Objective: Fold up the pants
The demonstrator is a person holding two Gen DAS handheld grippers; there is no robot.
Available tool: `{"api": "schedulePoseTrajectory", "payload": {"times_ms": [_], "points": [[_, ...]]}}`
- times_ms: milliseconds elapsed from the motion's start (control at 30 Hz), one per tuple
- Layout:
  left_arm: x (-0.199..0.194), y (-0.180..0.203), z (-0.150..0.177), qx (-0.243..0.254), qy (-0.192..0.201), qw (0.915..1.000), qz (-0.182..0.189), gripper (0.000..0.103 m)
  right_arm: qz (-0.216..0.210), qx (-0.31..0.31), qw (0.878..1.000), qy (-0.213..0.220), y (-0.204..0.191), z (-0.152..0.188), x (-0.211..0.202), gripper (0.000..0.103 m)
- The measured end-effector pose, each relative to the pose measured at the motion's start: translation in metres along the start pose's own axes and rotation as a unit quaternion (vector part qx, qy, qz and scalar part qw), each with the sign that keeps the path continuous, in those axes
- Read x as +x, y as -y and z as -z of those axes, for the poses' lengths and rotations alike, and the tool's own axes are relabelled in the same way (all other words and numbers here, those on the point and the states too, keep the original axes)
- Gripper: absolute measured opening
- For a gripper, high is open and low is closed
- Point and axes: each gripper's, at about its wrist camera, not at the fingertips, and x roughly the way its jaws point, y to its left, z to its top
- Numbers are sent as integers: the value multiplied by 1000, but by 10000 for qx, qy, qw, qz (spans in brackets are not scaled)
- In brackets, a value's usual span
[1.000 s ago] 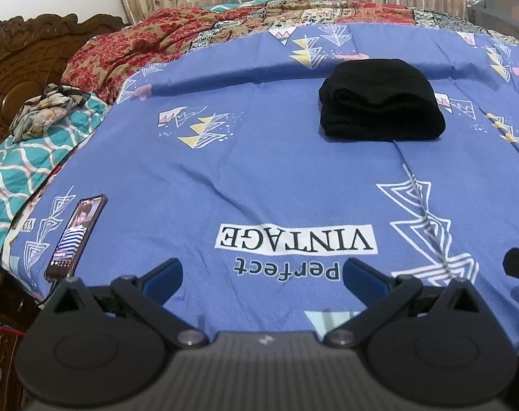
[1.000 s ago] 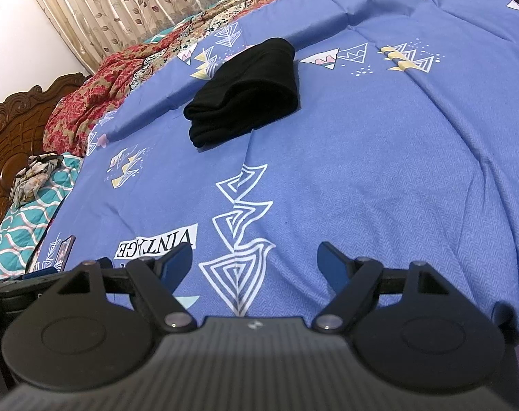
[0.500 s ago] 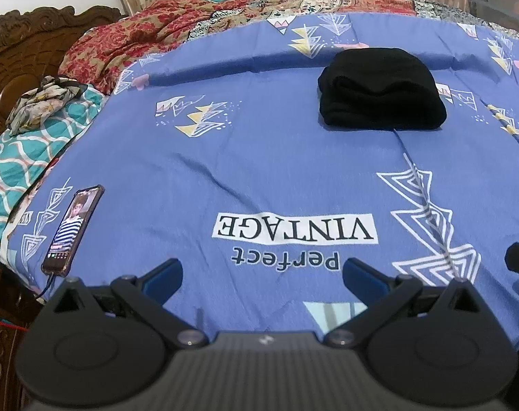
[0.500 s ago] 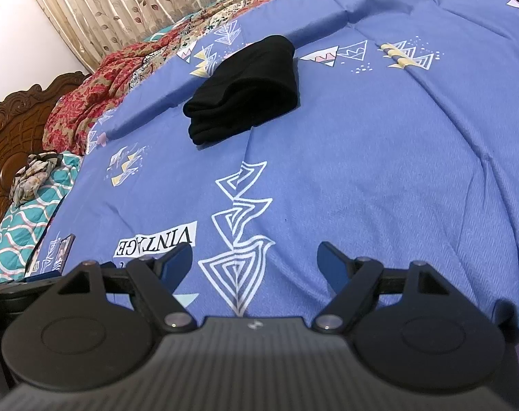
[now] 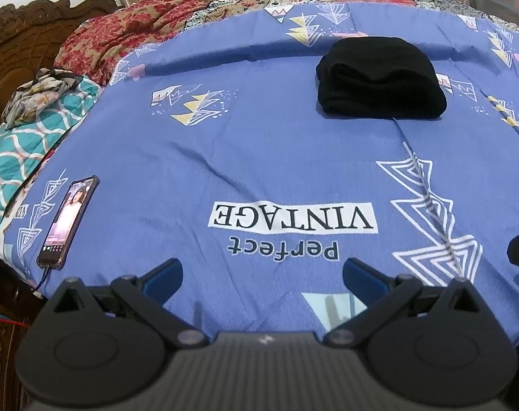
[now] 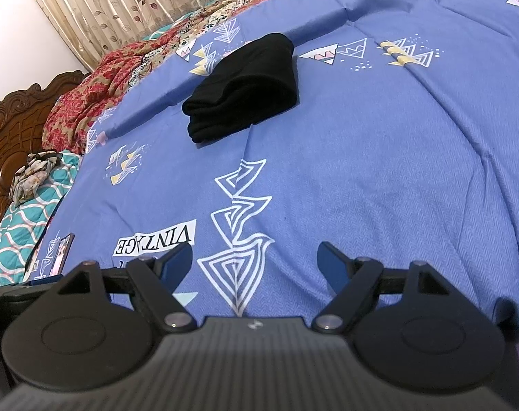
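The black pants lie folded into a compact stack on the blue patterned bedsheet, far from both grippers; the same pants show in the right wrist view. My left gripper hovers open over the near edge of the bed, nothing between its blue-padded fingers. My right gripper is also open and empty above the sheet's white triangle print. In the right wrist view the left gripper's black body shows at the left edge.
A phone with a lit screen and a cable lies at the bed's near left corner. A teal pillow with a crumpled cloth sits left, before a carved wooden headboard. A red quilt and curtains lie beyond.
In the left wrist view the scene has drifted slightly upward, as from a small downward tilt. The pants and both grippers' jaws are unchanged.
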Motion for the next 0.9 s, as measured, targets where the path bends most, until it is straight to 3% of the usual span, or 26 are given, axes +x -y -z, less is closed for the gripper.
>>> {"api": "schedulePoseTrajectory", "payload": {"times_ms": [900], "points": [[4, 0, 1, 26, -82, 10000, 24, 103, 23, -4, 10000, -14, 2, 3, 4, 82]]}}
